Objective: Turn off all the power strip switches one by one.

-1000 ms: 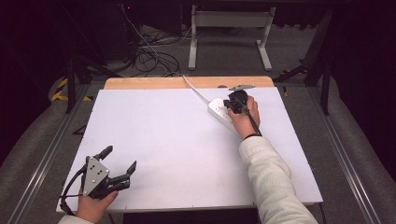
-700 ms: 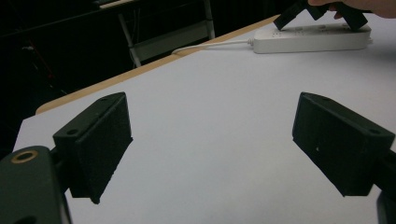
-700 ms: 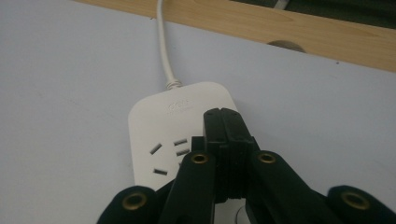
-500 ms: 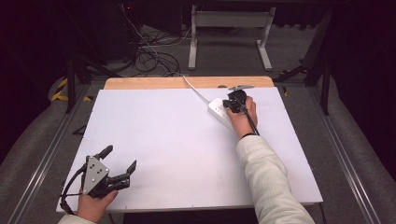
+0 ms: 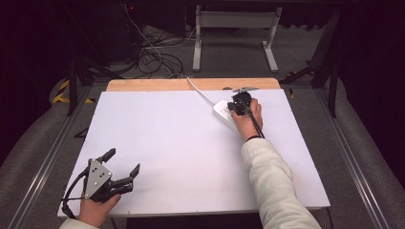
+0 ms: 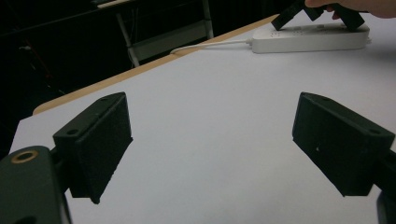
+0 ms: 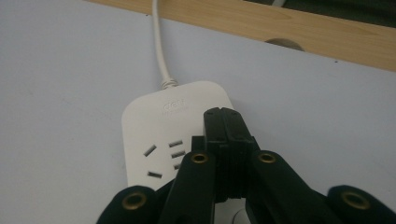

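A white power strip (image 5: 221,111) lies at the back right of the white table (image 5: 181,143), its cord (image 5: 199,91) running off the far edge. My right gripper (image 5: 237,106) is shut, jaws pressed together with nothing between them. Its tips (image 7: 223,116) hang over the strip (image 7: 154,121) close to the cord end, beside a socket; whether they touch it I cannot tell. My left gripper (image 5: 123,161) stands open near the front left corner, nothing between its pads (image 6: 100,140). In the left gripper view the strip (image 6: 308,38) and the right gripper (image 6: 317,11) lie far off at the top right.
A wooden strip (image 5: 191,84) with a round hole (image 7: 282,43) edges the table's far side. Metal rails (image 5: 47,157) flank the table. Cables (image 5: 153,57) and a white stand (image 5: 234,43) are on the dark floor behind.
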Demonstrator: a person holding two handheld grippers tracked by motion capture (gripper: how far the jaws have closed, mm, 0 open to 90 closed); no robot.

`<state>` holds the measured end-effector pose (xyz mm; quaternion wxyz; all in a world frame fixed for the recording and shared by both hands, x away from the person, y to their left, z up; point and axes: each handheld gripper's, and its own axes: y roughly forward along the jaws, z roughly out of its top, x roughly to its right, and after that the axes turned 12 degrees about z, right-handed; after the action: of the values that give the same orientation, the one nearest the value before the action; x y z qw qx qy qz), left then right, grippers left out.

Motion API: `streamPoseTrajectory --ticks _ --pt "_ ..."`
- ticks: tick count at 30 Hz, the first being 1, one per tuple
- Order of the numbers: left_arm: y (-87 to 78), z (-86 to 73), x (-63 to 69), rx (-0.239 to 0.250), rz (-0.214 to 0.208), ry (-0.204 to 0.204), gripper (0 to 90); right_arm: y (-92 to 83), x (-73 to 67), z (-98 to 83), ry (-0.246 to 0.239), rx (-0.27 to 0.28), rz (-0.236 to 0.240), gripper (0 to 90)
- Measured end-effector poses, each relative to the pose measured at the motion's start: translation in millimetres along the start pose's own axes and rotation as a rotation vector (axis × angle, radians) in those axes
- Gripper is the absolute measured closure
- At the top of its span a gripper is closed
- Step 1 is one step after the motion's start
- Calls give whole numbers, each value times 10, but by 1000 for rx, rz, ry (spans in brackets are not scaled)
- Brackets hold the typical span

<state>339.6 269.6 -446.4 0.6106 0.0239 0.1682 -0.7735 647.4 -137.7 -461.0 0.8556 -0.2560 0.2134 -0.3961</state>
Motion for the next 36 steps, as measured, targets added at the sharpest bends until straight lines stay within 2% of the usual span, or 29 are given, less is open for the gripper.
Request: streamPoseTrajectory --ticks 12,23,25,30,33,36 --pt "10 -4 -1 -6 -4 0 125 11 -35 -2 -32 -8 -25 900" --pt "4 1 -2 -2 -3 1 125 14 -28 10 -30 -22 -24 900" --pt "-1 2 -5 -2 -4 -8 125 -35 -52 30 -56 -25 -40 900" --pt "-3 7 2 1 -1 0 125 -171 -154 95 -77 63 -2 900" --pt "-6 9 6 2 -2 -2 125 -228 -206 102 -95 47 5 900" --pt "0 8 11 -1 -1 -1 125 -315 -224 125 -94 66 20 900"
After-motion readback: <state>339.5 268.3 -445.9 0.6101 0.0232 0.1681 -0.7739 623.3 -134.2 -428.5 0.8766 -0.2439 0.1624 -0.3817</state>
